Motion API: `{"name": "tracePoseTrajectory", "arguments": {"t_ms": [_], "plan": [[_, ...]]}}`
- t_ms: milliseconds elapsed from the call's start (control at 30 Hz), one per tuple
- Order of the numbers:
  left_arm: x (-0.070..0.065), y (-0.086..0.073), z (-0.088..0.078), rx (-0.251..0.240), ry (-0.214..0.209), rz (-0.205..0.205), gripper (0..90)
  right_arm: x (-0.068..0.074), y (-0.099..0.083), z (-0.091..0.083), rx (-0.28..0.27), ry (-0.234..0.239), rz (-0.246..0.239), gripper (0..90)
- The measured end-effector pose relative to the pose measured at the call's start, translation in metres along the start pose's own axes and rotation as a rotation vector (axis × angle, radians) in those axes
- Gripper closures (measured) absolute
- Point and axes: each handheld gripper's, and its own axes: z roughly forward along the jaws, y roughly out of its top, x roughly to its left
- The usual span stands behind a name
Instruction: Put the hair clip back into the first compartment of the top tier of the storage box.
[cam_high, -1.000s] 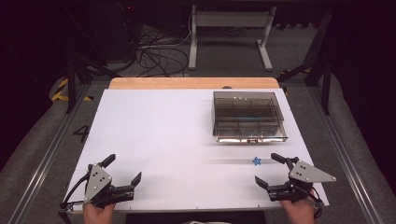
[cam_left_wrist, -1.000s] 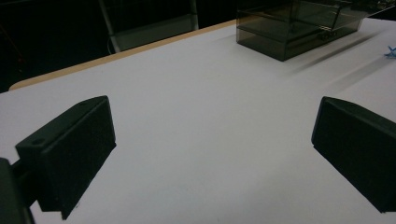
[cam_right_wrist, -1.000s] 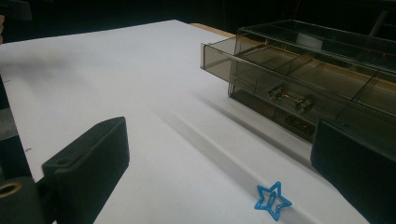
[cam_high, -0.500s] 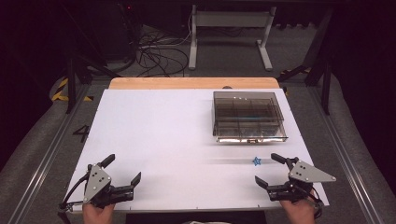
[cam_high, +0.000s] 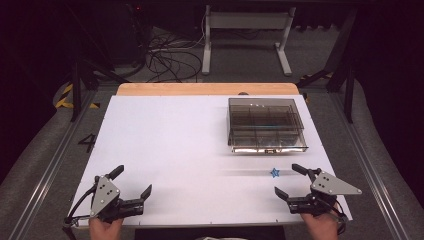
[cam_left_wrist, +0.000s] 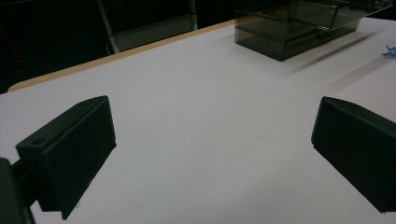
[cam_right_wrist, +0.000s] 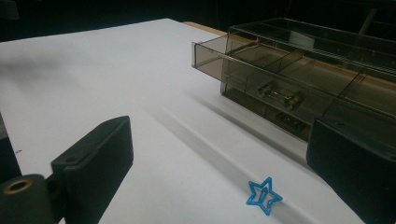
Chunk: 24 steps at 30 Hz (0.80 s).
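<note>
This looks like a lab or test room set up for recording. A white-topped desk with a pale wooden far edge (cam_high: 210, 150) stands on grey carpet floor (cam_high: 45, 150) in a dark, unlit room. Behind it lie tangled black cables (cam_high: 167, 60) and the white metal legs of another frame (cam_high: 245, 30). Yellow-black hazard tape (cam_high: 65, 95) marks the floor, and metal rails (cam_high: 45, 185) flank the desk.

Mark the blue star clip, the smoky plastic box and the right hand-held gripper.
blue star clip (cam_right_wrist: 264, 196), right gripper view, its middle
smoky plastic box (cam_high: 266, 125), high view, lid centre
right hand-held gripper (cam_high: 291, 181), high view, midway between fingertips
</note>
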Motion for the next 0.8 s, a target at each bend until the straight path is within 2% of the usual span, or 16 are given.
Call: {"name": "tracePoseTrajectory", "arguments": {"t_ms": [800], "plan": [[-0.002, 0.000, 0.005, 0.019, -0.009, 0.008, 0.6, -0.017, 0.003, 0.016, 0.047, -0.029, 0.016, 10.2]]}}
